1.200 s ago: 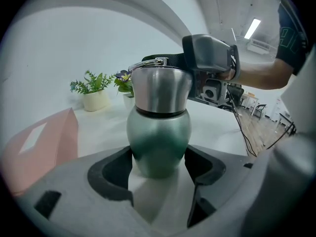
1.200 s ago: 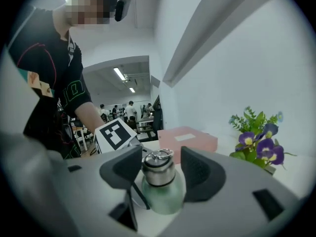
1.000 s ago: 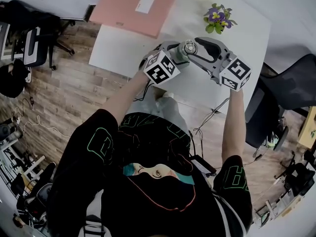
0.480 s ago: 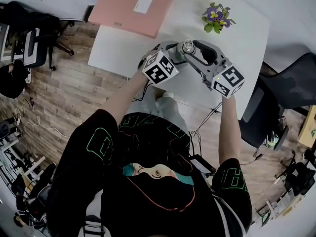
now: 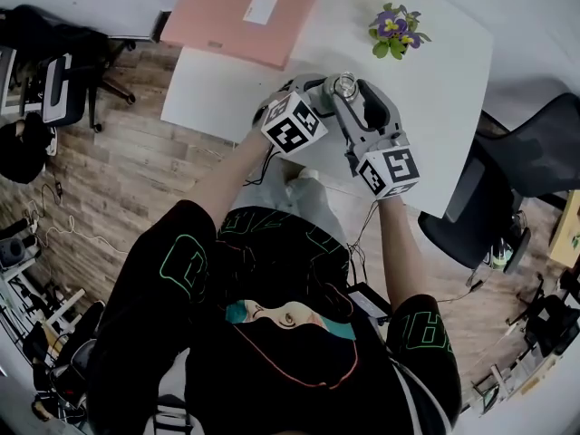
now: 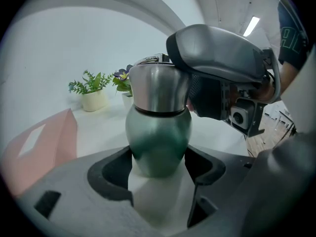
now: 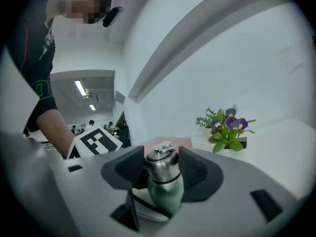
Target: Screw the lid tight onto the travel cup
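One hand-held gripper (image 5: 350, 92) swung, clamping lid (image 7: 161, 163).

No legible writing, white label (image 5: 261, 5) on pink folder (image 5: 217, 21) too small to read, green outline characters on black sleeve (image 5: 181, 263) unclear, cubes (image 5: 294, 123) carry coded squares only

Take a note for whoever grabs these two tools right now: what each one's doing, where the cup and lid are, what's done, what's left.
Left tool: shut on the travel cup, low on its green body, held up over the white table.
Right tool: jaws have just been closing; the lid is between them, pads on its sides.
Done: lid sits on the cup.
Left: twist the lid until snug; tightness can't be judged from these views.
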